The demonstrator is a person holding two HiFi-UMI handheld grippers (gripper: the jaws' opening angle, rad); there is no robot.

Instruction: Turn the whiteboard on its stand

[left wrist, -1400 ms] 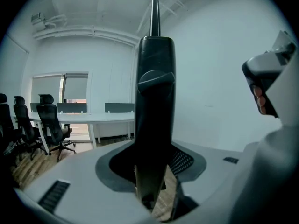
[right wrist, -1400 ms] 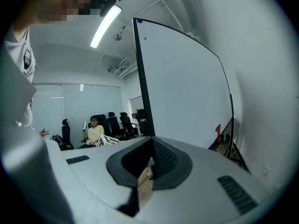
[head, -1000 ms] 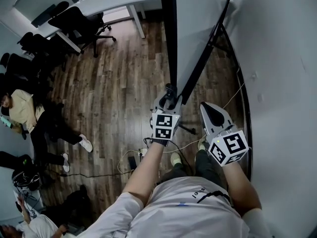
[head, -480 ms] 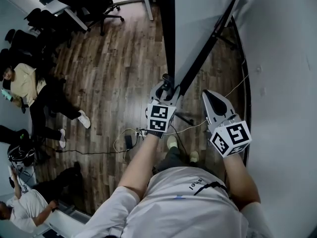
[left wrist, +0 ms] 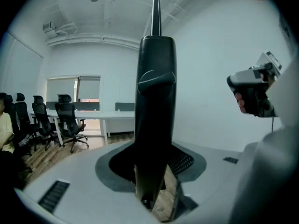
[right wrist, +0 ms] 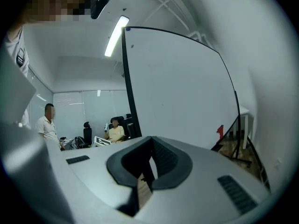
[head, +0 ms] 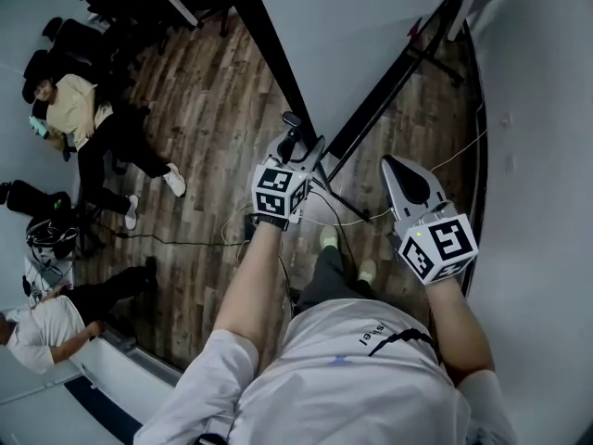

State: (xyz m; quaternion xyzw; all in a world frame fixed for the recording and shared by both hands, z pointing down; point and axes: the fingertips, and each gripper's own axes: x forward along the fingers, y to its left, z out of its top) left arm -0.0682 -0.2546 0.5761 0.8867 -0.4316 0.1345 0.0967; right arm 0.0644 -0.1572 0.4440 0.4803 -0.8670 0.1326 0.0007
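While the whiteboard stands upright on the wooden floor ahead of the person, its black frame edge sits clamped between the fingers of the left gripper. Just to its right, the right gripper hovers near the board, fingers closed together on nothing.

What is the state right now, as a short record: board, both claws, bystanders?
Board: large white whiteboard with black frame, upright on black metal stand
Left claw: closed on the board's black side edge
Right claw: shut, empty, not touching the board
Floor: dark wood planks, cables near the feet
Bystanders: person in cream top and person in white top, off left
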